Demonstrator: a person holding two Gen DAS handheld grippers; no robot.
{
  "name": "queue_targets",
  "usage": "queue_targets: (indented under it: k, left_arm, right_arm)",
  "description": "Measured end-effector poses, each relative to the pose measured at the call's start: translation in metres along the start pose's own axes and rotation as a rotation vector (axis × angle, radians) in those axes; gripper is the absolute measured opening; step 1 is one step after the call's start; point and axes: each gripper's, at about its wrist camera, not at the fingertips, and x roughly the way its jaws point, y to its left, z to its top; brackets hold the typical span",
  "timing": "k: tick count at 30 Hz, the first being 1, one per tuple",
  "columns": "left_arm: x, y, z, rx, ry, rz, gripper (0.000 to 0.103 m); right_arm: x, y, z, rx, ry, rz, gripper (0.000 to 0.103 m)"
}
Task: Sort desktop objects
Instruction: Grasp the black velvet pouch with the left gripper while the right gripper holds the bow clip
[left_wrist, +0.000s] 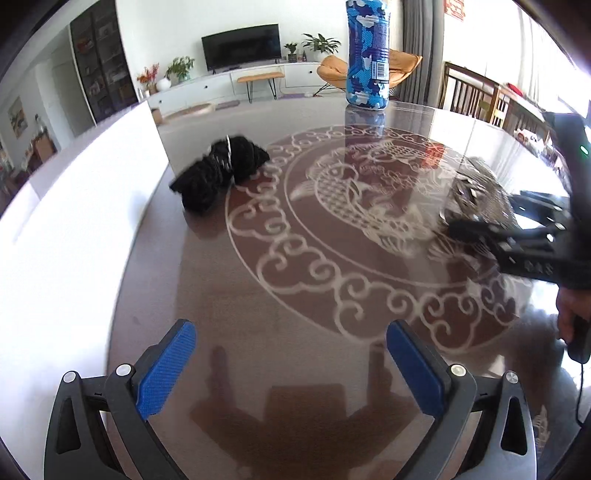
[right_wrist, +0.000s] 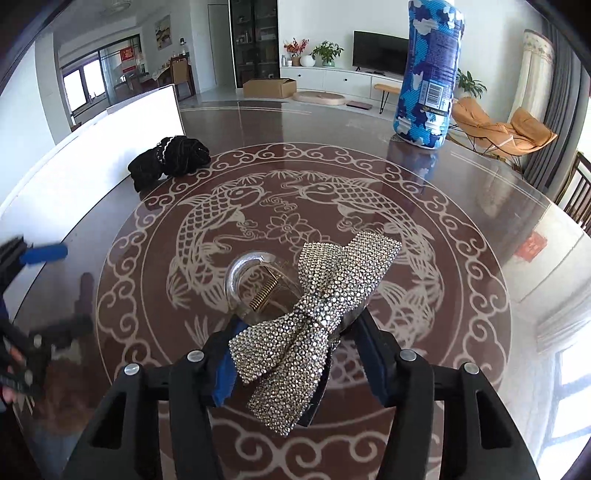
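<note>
Blue-padded jaws of the left gripper (left_wrist: 291, 358) stand wide apart with nothing between them, low over the glossy surface (left_wrist: 295, 295), which suggests this hand is free and waiting for its next pick. Ahead of the jaws and to their left lies a black fabric hair tie (left_wrist: 221, 171), right beside a white box (left_wrist: 92, 206) that probably serves as the sorting bin. Far ahead stands a blue patterned canister (left_wrist: 367, 55), upright. Off to the right, the right gripper (left_wrist: 476, 230) shows blurred, carrying something sparkly.

From the right wrist, the jaws of the right gripper (right_wrist: 295, 350) are closed narrow on a rhinestone bow hair clip (right_wrist: 314, 321), pinched at its knot so both wings stick out freely; its clear claw (right_wrist: 247, 288) juts ahead of the jaws. The clip appears lifted off the surface, though that is hard to confirm. The hair tie (right_wrist: 170, 158) and white box (right_wrist: 110, 162) sit far ahead-left, likely the clip's destination.
</note>
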Motion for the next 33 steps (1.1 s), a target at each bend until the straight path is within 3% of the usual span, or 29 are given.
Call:
queue_targets:
  k: [3, 10, 18, 24, 27, 30, 31, 33]
  left_arm:
    - [0.015, 0.013, 0.045, 0.085, -0.019, 0.058, 0.103]
    - [0.043, 0.045, 0.115, 0.097, 0.026, -0.040, 0.103]
    - [0.086, 0.037, 0.134, 0.184, 0.089, -0.016, 0.103]
    - [0.116, 0.051, 0.131, 0.112, 0.151, -0.034, 0.100]
    - [0.118, 0.059, 0.129, 0.051, 0.155, -0.097, 0.090]
    - [0.116, 0.063, 0.127, 0.003, 0.141, -0.135, 0.063]
    - [0.114, 0.065, 0.128, -0.017, 0.138, -0.129, 0.048]
    - [0.114, 0.068, 0.128, -0.059, 0.140, -0.123, 0.042]
  right_arm:
    - [-0.005, -0.003, -0.005, 0.007, -0.003, 0.011, 0.058]
    - [-0.005, 0.001, -0.006, -0.007, -0.001, -0.007, 0.058]
    - [-0.005, 0.001, -0.007, -0.007, -0.001, -0.007, 0.058]
    - [-0.005, 0.001, -0.007, -0.007, -0.002, -0.008, 0.058]
    - [-0.005, 0.000, -0.007, -0.007, -0.002, -0.008, 0.058]
    - [-0.005, 0.000, -0.007, -0.007, -0.002, -0.008, 0.058]
    - [-0.005, 0.000, -0.007, -0.007, -0.002, -0.008, 0.058]
    - [-0.005, 0.000, -0.007, -0.007, -0.002, -0.008, 0.058]
